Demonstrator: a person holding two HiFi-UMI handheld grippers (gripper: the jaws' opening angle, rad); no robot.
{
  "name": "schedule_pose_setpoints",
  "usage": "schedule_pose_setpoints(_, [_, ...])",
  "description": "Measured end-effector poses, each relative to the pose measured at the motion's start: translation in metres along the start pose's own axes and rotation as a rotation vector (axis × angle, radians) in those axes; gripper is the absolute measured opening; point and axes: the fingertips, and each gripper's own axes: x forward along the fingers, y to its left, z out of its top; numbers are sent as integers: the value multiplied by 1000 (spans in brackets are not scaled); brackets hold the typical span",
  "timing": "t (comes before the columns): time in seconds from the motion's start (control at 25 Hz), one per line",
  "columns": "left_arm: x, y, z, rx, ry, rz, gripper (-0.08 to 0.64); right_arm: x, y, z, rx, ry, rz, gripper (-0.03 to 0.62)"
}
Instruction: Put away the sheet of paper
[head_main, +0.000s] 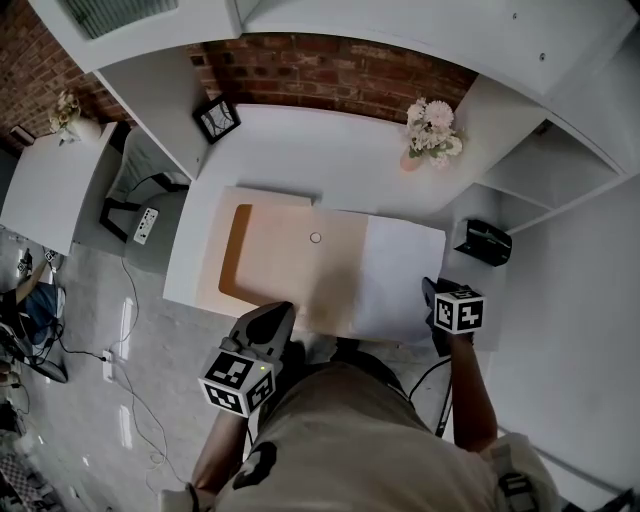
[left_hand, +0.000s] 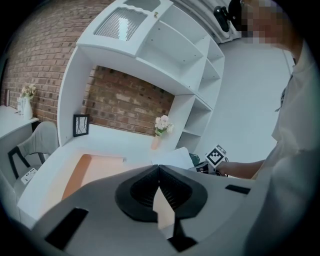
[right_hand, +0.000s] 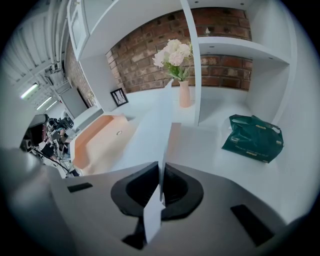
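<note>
I am standing over a white desk (head_main: 300, 150) built into white shelving (head_main: 560, 170), with a red brick wall (head_main: 330, 70) running behind it. A flat peach-coloured board with a darker brown edge (head_main: 290, 260) is lying across the middle of the desk. The white sheet of paper (head_main: 405, 270) is resting on the right part of that board and reaching past it onto the bare desk, with its near edge coming towards me.

My left gripper (head_main: 272, 315) is sitting at the near edge of the board. In the left gripper view its jaws are pressed together on a pale sliver of paper; this looks like the near edge of the sheet, though I cannot be fully sure of it.

My right gripper (head_main: 430, 290) is sitting at the near right corner of the sheet. In the right gripper view its jaws are clamping the sheet, which is rising edge-on away from them while a short tab is poking out behind.

A crumpled dark green plastic bag (head_main: 485, 242) is lying in the low shelf compartment to the right, well apart from the sheet. A bunch of pale pink and white flowers in a slim pink vase (head_main: 430, 130) is standing at the back right of the desk. A small black-framed picture (head_main: 216, 118) is leaning at the back left. A tiny ring (head_main: 315, 237) is showing on the board.
</note>
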Motion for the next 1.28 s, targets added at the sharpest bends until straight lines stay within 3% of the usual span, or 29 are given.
schedule_pose_setpoints(0.2, [8, -13, 5, 7, 3, 24, 17, 8, -2, -1, 14, 7, 54, 28])
schedule_pose_setpoints(0.4, [18, -28, 5, 4, 9, 56, 17, 17, -3, 0, 112, 8, 169, 28])
schedule_pose_setpoints(0.68, [26, -40, 3, -6, 19, 85, 17, 22, -6, 3, 106, 22, 232, 28])
schedule_pose_setpoints(0.92, [22, -27, 1, 0, 32, 79, 15, 25, 2, 7, 117, 15, 218, 28])
schedule_pose_setpoints(1.28, [-4, 24, -2, 61, 14, 61, 15, 16, 9, 6, 120, 12, 89, 28])
